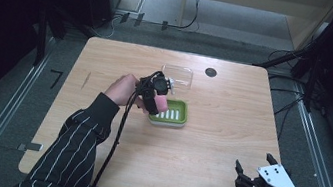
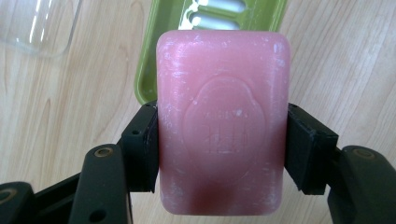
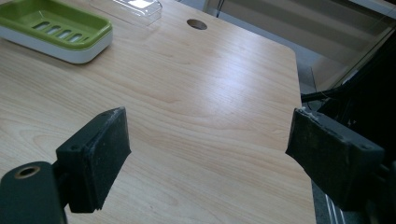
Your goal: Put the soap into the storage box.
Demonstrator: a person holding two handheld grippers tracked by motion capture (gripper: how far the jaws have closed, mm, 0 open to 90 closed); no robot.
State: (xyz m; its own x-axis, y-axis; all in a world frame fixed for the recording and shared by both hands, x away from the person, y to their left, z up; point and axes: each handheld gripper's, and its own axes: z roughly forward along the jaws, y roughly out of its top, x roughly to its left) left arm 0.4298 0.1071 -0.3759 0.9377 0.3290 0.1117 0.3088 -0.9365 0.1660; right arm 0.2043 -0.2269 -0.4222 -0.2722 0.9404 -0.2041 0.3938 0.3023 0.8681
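A pink bar of soap (image 2: 222,122) with an embossed stamp is clamped across its width between the jaws of my left gripper (image 2: 222,149), which is shut on it. In the high view that gripper (image 1: 159,103) hovers with the soap (image 1: 161,104) over the left end of a green slotted soap dish (image 1: 173,115) near the table's middle. The dish (image 2: 163,42) lies just beyond the soap in the left gripper view. My right gripper (image 1: 252,161) rests at the table's front right corner, jaws wide open with nothing between them (image 3: 208,144).
A clear plastic lid (image 1: 178,74) lies just behind the dish (image 3: 56,29), also seen as the lid (image 2: 39,25) at the upper left. A round cable hole (image 1: 211,72) sits near the table's far edge. The table edge drops off close to the right gripper.
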